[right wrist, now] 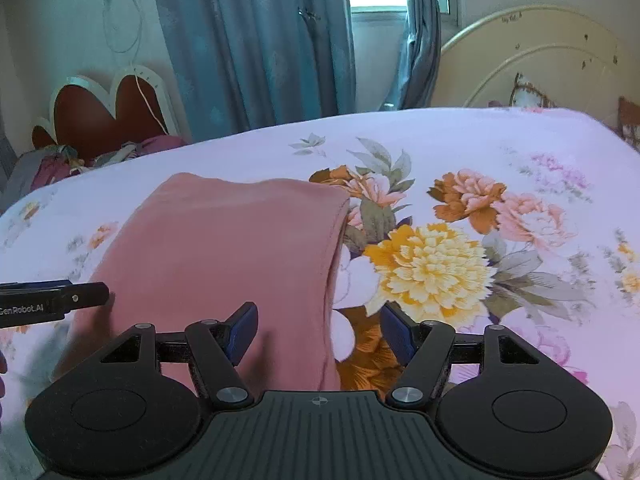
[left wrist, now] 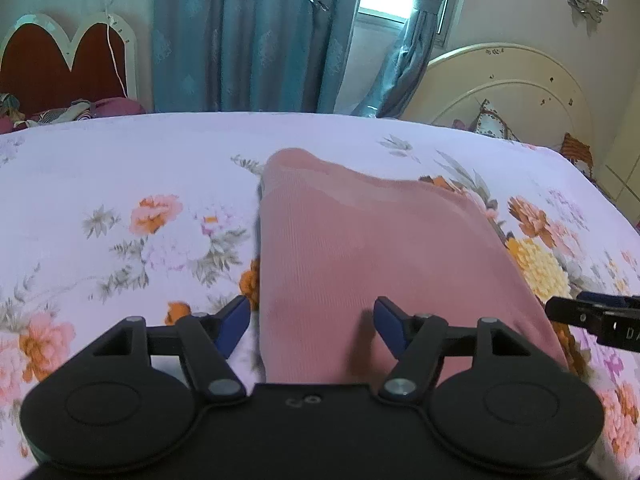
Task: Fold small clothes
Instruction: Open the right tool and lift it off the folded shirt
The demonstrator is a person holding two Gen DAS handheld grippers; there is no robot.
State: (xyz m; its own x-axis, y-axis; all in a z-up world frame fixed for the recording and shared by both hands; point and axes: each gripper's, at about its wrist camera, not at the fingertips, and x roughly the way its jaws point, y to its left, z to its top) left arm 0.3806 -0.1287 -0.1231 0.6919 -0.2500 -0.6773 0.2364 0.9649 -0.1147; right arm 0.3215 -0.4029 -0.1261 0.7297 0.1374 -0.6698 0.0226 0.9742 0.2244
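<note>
**Inspection: pink garment on bed, both grippers positioned at near edge**

I find the dusty-pink ribbed knit garment (left wrist: 360,248) lying flat on the floral-print bed sheet (left wrist: 120,184), roughly mid-bed, its long axis running from near to far. It appears already doubled, with a rolled fold line along its right side in the right wrist view.

My left gripper (left wrist: 312,320) has its blue-padded fingers (left wrist: 236,320) spread apart, straddling the garment's near left edge; nothing is held. My right gripper (right wrist: 318,328) likewise has its fingers (right wrist: 244,328) spread, straddling the near right edge, and holds nothing.

Handling judgement: the cloth looks light, soft and limp, with no stiffness to carry its own shape; it will sag and drape from any pinch point. The knit should grip the pads well, not slip. I would pinch the two near corners, taking all layers at once, since a shallow bite risks lifting only the top layer.
</note>
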